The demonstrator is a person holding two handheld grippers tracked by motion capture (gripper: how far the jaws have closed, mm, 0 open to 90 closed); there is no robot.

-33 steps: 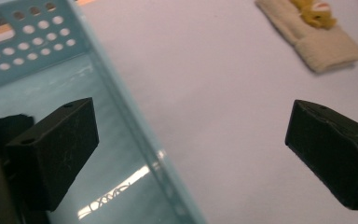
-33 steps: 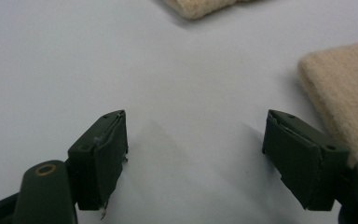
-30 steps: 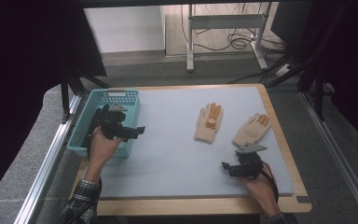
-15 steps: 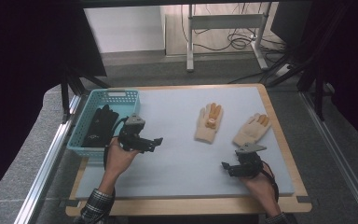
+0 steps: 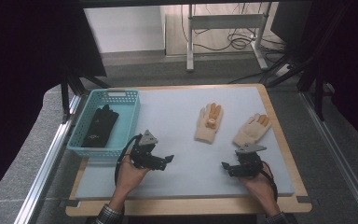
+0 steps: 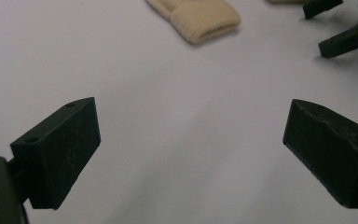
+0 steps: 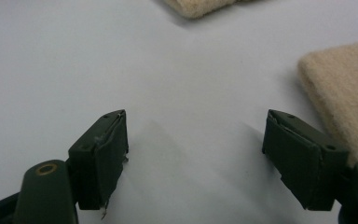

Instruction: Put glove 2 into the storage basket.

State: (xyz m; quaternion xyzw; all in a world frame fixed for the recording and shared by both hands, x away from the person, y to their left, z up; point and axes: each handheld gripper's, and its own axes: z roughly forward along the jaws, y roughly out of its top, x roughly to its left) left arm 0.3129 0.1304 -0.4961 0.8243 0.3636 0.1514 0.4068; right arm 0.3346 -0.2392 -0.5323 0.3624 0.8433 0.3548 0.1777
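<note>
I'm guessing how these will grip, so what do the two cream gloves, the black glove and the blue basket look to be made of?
The cream gloves look like knitted yarn, matte and fuzzy, with a ribbed cuff in the left gripper view; the orange fingertips may be a coating. The black glove looks like soft dark fabric, too small to tell more. The basket looks like moulded plastic, with lattice walls.

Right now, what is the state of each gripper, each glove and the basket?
left gripper: open, empty, over the mat.
right gripper: open, empty, near the right glove's cuff.
black glove: lying inside the basket.
basket: upright, at the table's left edge.
middle beige glove: flat on the mat.
right beige glove: flat on the mat.
</note>
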